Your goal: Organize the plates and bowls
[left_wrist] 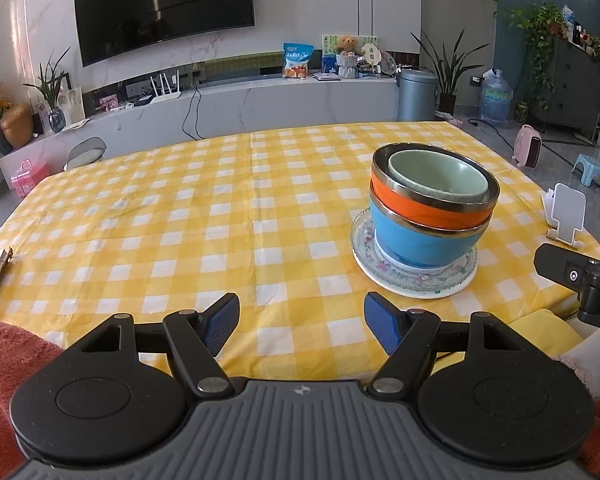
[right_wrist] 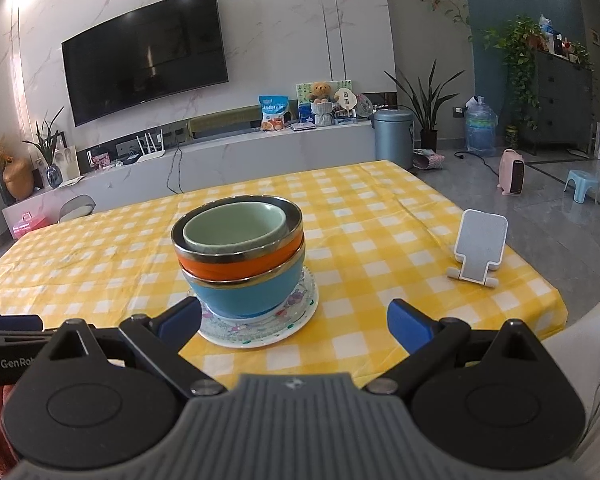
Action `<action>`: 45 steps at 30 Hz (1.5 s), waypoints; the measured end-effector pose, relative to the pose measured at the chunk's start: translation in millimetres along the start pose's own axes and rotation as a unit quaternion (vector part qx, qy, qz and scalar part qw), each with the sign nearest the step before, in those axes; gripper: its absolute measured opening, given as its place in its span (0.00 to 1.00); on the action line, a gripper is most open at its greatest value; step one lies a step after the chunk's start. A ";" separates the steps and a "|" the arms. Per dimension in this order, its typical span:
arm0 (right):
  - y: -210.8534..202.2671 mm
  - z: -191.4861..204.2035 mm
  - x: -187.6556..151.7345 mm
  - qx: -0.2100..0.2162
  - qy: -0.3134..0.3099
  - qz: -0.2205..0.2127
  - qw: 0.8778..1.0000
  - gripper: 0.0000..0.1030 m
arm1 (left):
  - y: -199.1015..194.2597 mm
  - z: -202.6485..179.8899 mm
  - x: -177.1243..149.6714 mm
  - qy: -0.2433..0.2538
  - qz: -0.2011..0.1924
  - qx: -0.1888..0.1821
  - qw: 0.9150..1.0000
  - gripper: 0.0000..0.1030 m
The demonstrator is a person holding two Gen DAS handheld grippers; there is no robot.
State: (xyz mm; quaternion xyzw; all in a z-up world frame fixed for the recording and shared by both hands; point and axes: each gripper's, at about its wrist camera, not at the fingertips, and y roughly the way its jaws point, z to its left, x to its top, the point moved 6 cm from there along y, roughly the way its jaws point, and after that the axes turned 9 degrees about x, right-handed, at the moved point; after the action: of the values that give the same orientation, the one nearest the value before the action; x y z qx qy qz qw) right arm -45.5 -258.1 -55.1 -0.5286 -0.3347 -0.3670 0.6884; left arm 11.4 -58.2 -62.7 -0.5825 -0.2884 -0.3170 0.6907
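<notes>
Green bowl [right_wrist: 234, 227] nested in orange bowl [right_wrist: 236, 266] atop blue bowl [right_wrist: 244, 298], stack on floral plate [right_wrist: 296, 316] toward the table's [left_wrist: 160, 220] near right corner, phone stand [right_wrist: 480, 246] beside, left gripper [left_wrist: 300, 326] and right gripper [right_wrist: 294, 320] jaws apart, empty.

The table wears a yellow-and-white checked cloth [left_wrist: 220, 216], matt and lightly creased. At right of centre in the left wrist view, a clear patterned glass plate [left_wrist: 416, 276] glints over a plain white one. The blue bowl [left_wrist: 420, 240] and orange bowl [left_wrist: 432, 208] look smooth and satiny, each with a shiny metal rim; the green bowl [left_wrist: 436, 180] inside has a soft ceramic-like sheen. The gripper fingers [left_wrist: 222, 322] carry ribbed blue pads on matt black plastic.
</notes>
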 end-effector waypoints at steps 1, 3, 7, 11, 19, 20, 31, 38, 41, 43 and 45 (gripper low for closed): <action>0.0 -0.1 -0.3 0.000 0.000 0.000 1.000 0.95 | -0.7 0.2 0.1 0.000 0.000 0.000 1.000 0.81; 0.0 -0.2 -0.5 0.000 0.000 0.000 1.000 0.95 | -0.9 0.3 0.4 0.001 0.000 0.000 1.000 0.81; -0.8 -0.1 -0.6 0.000 -0.002 0.000 1.000 0.95 | -1.1 0.6 1.6 0.000 0.001 0.002 1.000 0.81; -0.7 -0.2 -1.2 0.000 -0.002 0.001 1.000 0.95 | -1.4 1.3 2.3 -0.002 0.001 0.002 1.000 0.81; 0.6 -0.3 -2.0 0.000 -0.002 0.004 1.000 0.95 | -1.8 1.7 2.7 -0.001 0.003 0.002 1.000 0.81; 0.4 -0.2 -2.0 0.000 -0.002 0.004 1.000 0.95 | -2.2 1.8 2.7 -0.001 0.003 0.002 1.000 0.81; 0.5 -0.2 -2.0 0.000 -0.002 0.005 1.000 0.95 | -1.9 1.7 2.8 -0.002 0.003 0.002 1.000 0.81; 2.3 0.3 -3.0 0.001 -0.002 0.007 1.000 0.95 | -1.4 2.9 2.0 -0.001 0.004 0.002 1.000 0.81; 2.2 0.3 -3.0 0.001 -0.002 0.007 1.000 0.95 | -1.5 3.9 2.2 -0.001 0.003 0.004 1.000 0.81; 2.1 0.4 -3.0 0.001 -0.001 0.007 1.000 0.95 | -1.7 4.6 2.0 -0.001 0.003 0.005 1.000 0.81; 2.1 0.4 -2.9 0.001 -0.002 0.007 1.000 0.95 | -1.5 4.3 2.1 -0.002 0.003 0.005 1.000 0.81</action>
State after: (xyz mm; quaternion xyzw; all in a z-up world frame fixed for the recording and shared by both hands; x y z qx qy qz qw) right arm -45.2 -256.9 -58.6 -0.5312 -0.3324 -0.3611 0.6906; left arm 11.5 -54.4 -59.5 -0.5804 -0.2895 -0.3122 0.6941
